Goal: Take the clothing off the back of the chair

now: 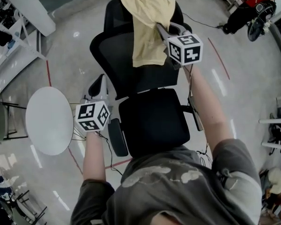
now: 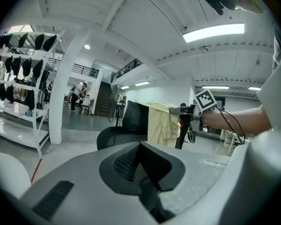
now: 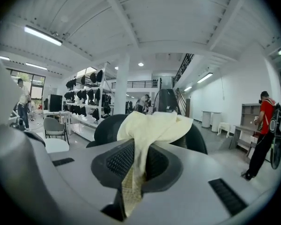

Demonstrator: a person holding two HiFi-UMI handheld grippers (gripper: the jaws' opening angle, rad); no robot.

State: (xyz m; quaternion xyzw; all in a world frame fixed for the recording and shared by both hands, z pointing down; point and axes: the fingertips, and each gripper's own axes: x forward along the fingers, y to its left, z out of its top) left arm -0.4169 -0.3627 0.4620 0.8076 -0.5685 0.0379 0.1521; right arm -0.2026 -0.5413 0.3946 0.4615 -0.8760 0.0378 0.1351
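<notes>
Concerns the clothing (image 1: 147,25), pale yellow, draped over the top of the black chair back (image 1: 124,60) at the far side of the scene, with most of the cloth hanging down the near face toward the seat (image 1: 152,121). Looks soft, thin and light: likely to fold, stretch and trail rather than keep any shape, not fragile, not likely to slip out of a firm pinch, yet apt to catch on the top edge of the chair back if dragged sideways rather than lifted. Seems best taken at a gathered fold near the top or along the right edge, so that the hanging part can follow freely. Lies right in the right gripper (image 1: 161,29): jaws pressed together on a bunched fold at the cloth's right side, with a strip of fabric pinched between them in the right gripper view and the remainder spread beyond the tips over the chair. Leaves the left gripper (image 1: 99,81) out of the hold: lower, just beside the left edge of the chair, well apart from the cloth, jaws together with nothing between them. Probably calls next for a pull up and toward the near side, high enough to clear the top of the back.
</notes>
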